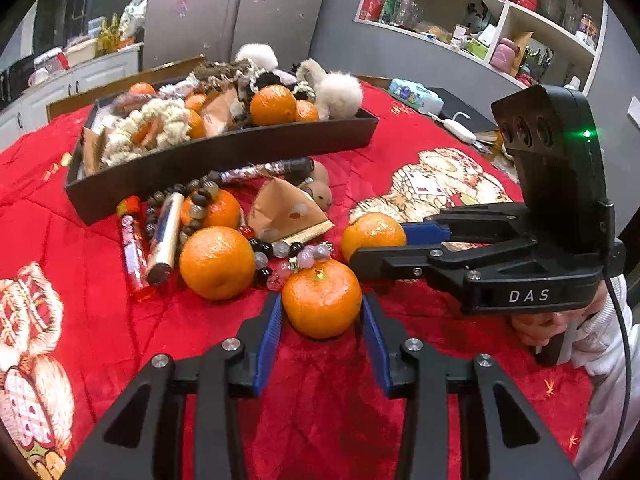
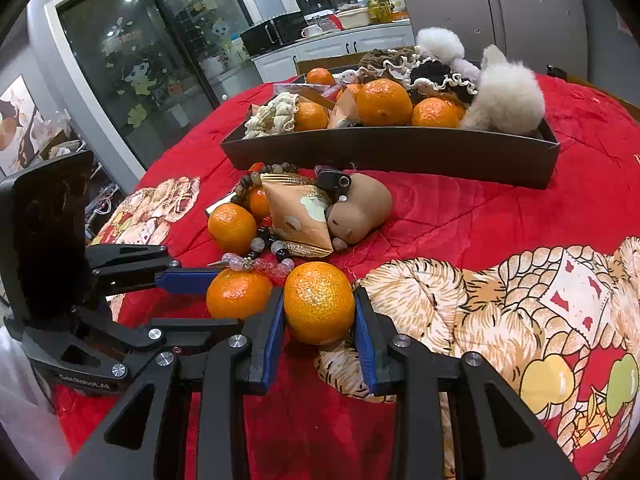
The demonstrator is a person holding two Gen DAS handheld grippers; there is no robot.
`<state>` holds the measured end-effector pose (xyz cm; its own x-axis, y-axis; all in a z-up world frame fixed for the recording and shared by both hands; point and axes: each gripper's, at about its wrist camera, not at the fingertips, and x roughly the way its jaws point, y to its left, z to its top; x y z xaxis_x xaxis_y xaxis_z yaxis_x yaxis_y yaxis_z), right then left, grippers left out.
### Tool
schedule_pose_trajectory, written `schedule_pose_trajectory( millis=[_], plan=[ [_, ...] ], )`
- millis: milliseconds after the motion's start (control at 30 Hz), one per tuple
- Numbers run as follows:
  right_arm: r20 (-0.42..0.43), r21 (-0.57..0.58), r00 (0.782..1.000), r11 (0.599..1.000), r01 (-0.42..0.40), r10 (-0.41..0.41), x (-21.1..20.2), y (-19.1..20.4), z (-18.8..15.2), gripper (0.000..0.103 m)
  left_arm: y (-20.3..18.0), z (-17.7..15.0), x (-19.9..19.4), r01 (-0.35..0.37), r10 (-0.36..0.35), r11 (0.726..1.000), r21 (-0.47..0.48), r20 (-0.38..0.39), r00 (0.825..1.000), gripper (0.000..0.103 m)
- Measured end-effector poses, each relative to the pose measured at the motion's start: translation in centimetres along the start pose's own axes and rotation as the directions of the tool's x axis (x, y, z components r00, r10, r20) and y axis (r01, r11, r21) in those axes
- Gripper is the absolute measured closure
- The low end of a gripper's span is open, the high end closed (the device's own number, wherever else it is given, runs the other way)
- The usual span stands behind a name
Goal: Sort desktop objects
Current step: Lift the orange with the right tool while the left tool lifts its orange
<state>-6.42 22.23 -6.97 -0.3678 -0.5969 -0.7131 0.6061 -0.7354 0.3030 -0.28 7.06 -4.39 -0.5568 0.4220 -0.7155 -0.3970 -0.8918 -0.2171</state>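
My left gripper [image 1: 322,308] has its blue pads on both sides of a mandarin [image 1: 321,298] on the red cloth. My right gripper [image 2: 319,312] is shut on another mandarin [image 2: 319,302]; the left view shows that mandarin [image 1: 372,232] between the right gripper's fingers [image 1: 420,234]. In the right view the left gripper [image 2: 180,280] flanks its mandarin [image 2: 239,294]. More mandarins [image 1: 217,262], bead bracelets [image 1: 280,256], a snack packet [image 1: 286,210], tubes [image 1: 162,236] and a brown toy [image 2: 360,208] lie in front of the dark tray [image 1: 224,156].
The tray [image 2: 392,148] holds mandarins, scrunchies, packets and fluffy pompoms [image 2: 508,96]. A tissue pack [image 1: 416,94] and a white switch with cable [image 1: 460,124] lie at the far right of the table. Shelves and cabinets stand behind.
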Motion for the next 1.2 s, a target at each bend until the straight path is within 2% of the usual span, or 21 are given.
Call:
schedule_pose_trajectory(
  millis=[333, 433, 600, 733, 1000, 1200],
  plan=[
    [0.024, -0.013, 1.0, 1.0, 0.015, -0.015, -0.4, 0.5, 0.0, 0.072, -0.1, 0.0, -1.9, -0.05, 0.048, 0.999, 0.01, 0.096, 0.994, 0.062],
    [0.046, -0.031, 0.999, 0.999, 0.025, -0.024, -0.9, 0.8, 0.0, 0.072, 0.2, 0.0, -2.4, -0.095, 0.093, 0.995, 0.01, 0.114, 0.989, 0.062],
    [0.079, -0.05, 0.996, 0.998, 0.037, -0.033, -1.5, 1.1, 0.0, 0.072, 1.0, 0.0, -3.6, -0.128, 0.127, 0.992, -0.002, 0.166, 0.978, 0.062],
    [0.091, -0.049, 0.995, 0.998, 0.034, -0.029, -1.7, 1.0, 0.1, 0.072, 1.6, 0.1, -3.6, -0.125, 0.127, 0.992, -0.022, 0.163, 0.978, 0.062],
    [0.078, -0.016, 0.997, 1.0, 0.026, -0.024, -1.4, 0.3, 0.1, 0.072, 0.9, 0.1, -3.3, -0.137, 0.133, 0.99, 0.015, 0.157, 0.979, 0.062],
    [0.077, -0.021, 0.997, 0.999, 0.033, -0.031, -1.3, 0.4, 0.0, 0.072, 1.0, 0.0, -3.3, -0.14, 0.137, 0.99, 0.007, 0.154, 0.978, 0.062]
  ],
)
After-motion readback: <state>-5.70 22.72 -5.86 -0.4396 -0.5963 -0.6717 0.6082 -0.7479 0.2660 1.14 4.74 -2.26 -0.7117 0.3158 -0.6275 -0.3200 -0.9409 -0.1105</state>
